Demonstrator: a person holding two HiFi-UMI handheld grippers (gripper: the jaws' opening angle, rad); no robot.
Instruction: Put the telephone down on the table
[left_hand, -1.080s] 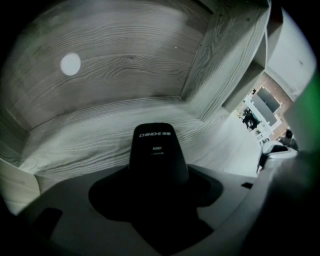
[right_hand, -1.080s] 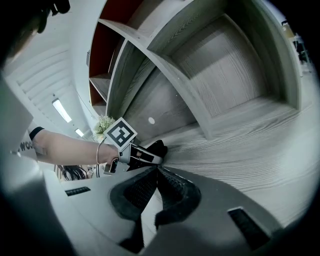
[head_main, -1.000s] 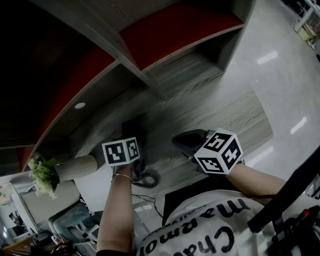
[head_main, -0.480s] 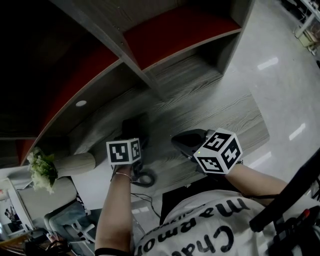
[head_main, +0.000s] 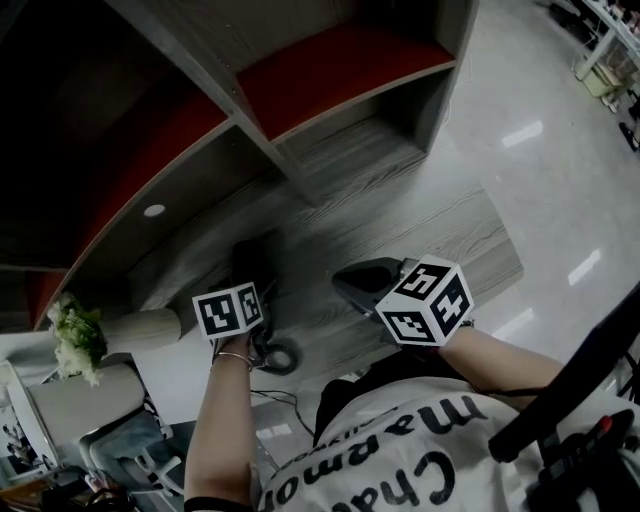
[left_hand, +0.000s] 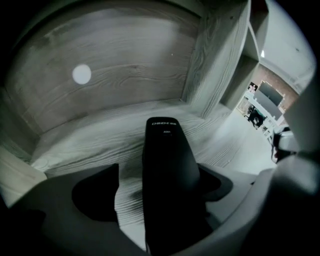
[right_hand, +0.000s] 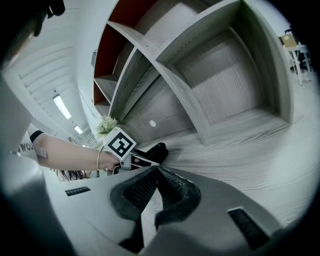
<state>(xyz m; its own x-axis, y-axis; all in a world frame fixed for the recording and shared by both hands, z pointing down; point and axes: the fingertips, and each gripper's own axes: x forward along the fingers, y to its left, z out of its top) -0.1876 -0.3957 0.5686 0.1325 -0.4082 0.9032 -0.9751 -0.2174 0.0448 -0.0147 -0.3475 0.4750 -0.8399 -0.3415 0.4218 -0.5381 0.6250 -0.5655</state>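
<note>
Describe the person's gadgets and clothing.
Both grippers are grey with black jaw pads, ribbed on the right gripper; each carries a white cube of black square markers. On the left gripper the jaws have just been opening, the telephone between them. The person wears a white T-shirt with black lettering and a bracelet on the left wrist.

On my feed, the left gripper (head_main: 243, 292) sits over the dark phone (head_main: 254, 262), which lies on the grey wood bench (head_main: 400, 215). Its jaws have just been opening, with the phone between them. A coiled cord (head_main: 281, 356) lies beside my left wrist. The right gripper (head_main: 352, 283) hangs nearby, apart from the phone.
</note>
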